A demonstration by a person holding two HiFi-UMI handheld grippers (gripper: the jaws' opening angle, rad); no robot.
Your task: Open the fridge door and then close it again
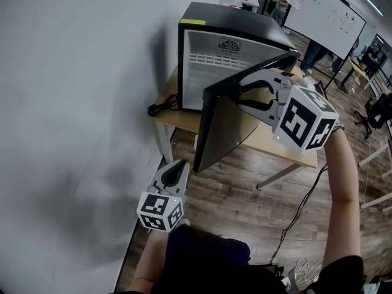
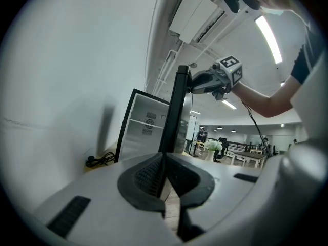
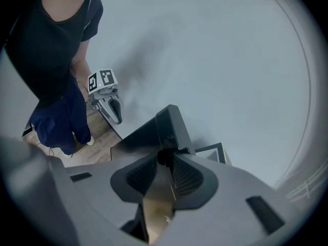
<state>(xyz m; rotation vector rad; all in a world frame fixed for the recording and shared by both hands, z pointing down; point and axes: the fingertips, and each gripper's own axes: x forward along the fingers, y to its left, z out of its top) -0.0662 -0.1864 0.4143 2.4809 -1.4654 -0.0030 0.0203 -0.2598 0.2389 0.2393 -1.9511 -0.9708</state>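
A black mini fridge [image 1: 205,14] stands on a wooden table [image 1: 174,120] against the wall, its white inside [image 1: 217,66] showing. Its dark door [image 1: 223,124] is swung well out toward me. My right gripper [image 1: 248,94] is shut on the door's top free corner, one finger on each face; in the right gripper view the door edge [image 3: 161,129] runs in between the pads, where my right gripper [image 3: 165,157] clamps it. My left gripper [image 1: 179,165] hangs low and to the left of the door, shut and holding nothing; in its own view the left gripper [image 2: 163,157] points at the door edge [image 2: 177,106].
A black power cord [image 1: 162,107] lies coiled on the table beside the fridge. The white wall [image 1: 79,103] fills the left. A thin cable [image 1: 300,207] trails over the wood floor. At the back right stand a whiteboard [image 1: 331,11], people and an office chair [image 1: 376,112].
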